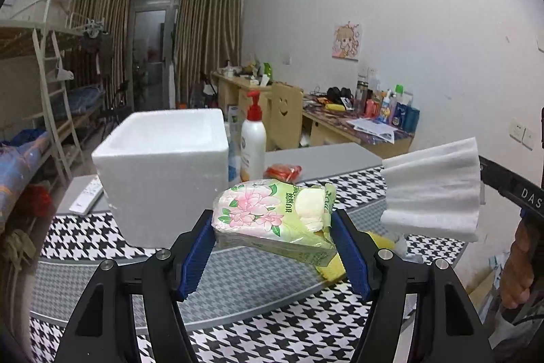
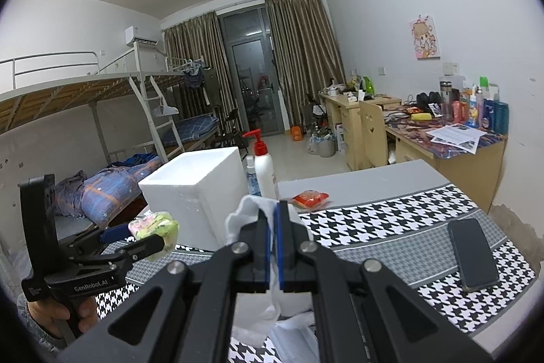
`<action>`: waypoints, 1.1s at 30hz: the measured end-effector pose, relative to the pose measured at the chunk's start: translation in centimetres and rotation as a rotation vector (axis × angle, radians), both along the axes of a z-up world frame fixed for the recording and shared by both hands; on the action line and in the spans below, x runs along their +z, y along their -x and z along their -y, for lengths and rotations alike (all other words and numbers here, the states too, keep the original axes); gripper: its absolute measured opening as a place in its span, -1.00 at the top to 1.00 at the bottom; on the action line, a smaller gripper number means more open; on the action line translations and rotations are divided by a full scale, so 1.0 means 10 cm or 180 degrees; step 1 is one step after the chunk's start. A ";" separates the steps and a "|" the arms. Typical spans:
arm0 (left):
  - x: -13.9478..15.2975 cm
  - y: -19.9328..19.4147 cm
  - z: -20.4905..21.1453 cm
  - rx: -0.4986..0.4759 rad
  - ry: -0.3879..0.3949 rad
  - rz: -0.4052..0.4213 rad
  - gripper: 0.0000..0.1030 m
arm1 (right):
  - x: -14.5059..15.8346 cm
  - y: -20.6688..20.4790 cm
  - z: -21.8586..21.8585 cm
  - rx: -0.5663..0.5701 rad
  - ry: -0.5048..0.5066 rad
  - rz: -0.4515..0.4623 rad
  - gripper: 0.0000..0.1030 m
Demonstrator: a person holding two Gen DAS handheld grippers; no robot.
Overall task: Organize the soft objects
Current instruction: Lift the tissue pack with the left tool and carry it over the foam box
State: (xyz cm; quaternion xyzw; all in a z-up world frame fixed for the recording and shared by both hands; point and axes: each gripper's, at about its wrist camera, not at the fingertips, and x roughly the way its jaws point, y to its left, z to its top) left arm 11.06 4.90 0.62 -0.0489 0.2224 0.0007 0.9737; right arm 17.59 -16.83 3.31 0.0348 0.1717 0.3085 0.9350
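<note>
My left gripper (image 1: 273, 227) is shut on a soft tissue pack (image 1: 272, 216) with pink flowers on green wrap, held above the houndstooth table cloth (image 1: 238, 281). The pack also shows in the right wrist view (image 2: 154, 228), in the left gripper (image 2: 136, 238). My right gripper (image 2: 273, 220) is shut on a white folded cloth (image 2: 251, 210), which shows in the left wrist view (image 1: 431, 189) at the right, held in the air. A white foam box (image 1: 163, 169), open on top, stands on the table ahead; it also shows in the right wrist view (image 2: 197, 189).
A white pump bottle (image 1: 253, 138) with a red pump and a red packet (image 1: 282, 171) sit behind the box. A yellow cloth (image 1: 331, 267) lies under the pack. A black phone (image 2: 472, 254) lies on the cloth at right. Bunk beds left, desks right.
</note>
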 end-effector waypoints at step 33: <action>0.65 -0.19 -0.20 0.0169 -0.0191 0.0384 -0.35 | 0.35 -0.17 -0.50 0.0250 0.0073 0.0204 0.90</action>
